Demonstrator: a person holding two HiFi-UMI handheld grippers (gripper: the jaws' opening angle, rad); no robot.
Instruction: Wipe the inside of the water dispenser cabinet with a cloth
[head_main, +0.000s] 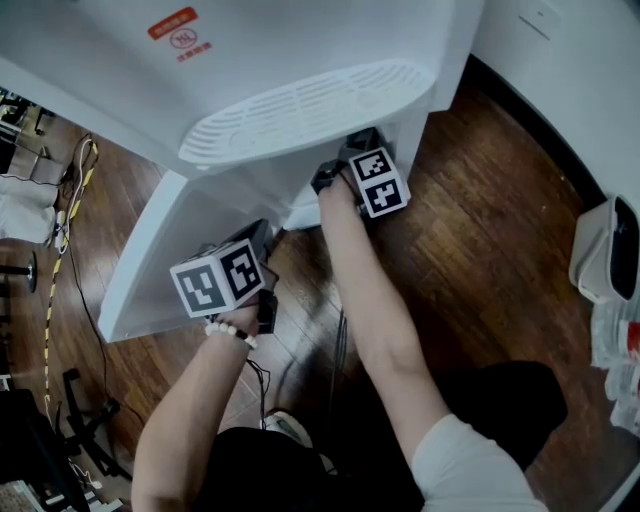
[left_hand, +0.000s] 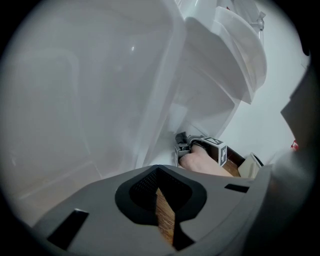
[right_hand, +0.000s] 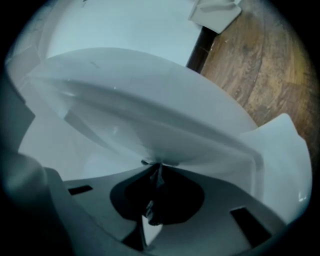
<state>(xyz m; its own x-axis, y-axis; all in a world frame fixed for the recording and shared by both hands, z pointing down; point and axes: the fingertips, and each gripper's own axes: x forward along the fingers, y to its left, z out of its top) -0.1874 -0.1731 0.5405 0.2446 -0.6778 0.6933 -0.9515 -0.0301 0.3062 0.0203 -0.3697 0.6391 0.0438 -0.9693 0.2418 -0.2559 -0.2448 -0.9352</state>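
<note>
Jaws on left gripper (left_hand: 160, 185) closed, nothing between, held beside open white cabinet door (head_main: 150, 260). Right gripper (right_hand: 156, 167) pinched shut on thin dark crumpled cloth (right_hand: 151, 210), at the cabinet opening under the tall white plastic water dispenser (head_main: 300, 60). Dark brown wooden plank floor (head_main: 480, 230) all round. White wall (head_main: 560, 60) at right, white bin (head_main: 600, 250) near it.

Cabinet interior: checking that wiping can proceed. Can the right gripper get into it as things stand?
Likely yes: the door stands swung open, and the right gripper sits at the opening below the drip tray, with nothing barring it.
</note>
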